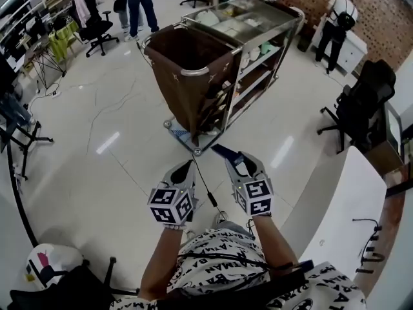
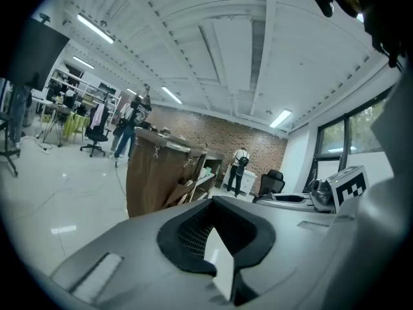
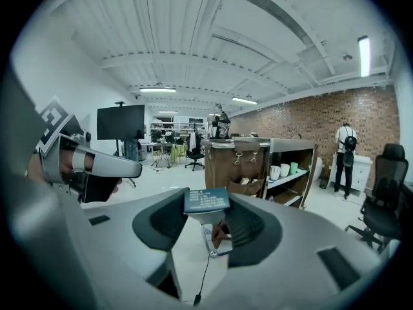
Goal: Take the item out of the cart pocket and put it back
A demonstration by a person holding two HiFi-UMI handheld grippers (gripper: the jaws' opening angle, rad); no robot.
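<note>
1. Box [image 3: 206,201], small with a blue face, is clamped at the jaw tips of the right gripper [image 1: 233,161].
2. Long side of box runs crosswise, jaw to jaw; the blue printed face is turned back toward the gripper's camera, with the white underside below.
3. Left gripper [image 1: 188,167] is just beside the right; its jaws look closed together with nothing between them.
4. Cart [image 1: 284,28] with brown bag [image 1: 187,76] stands ahead of both grippers, well apart from the box.

Black office chair [image 1: 359,102] near white table [image 1: 335,212] — person [image 1: 338,19] by brick wall [image 1: 381,18].
</note>
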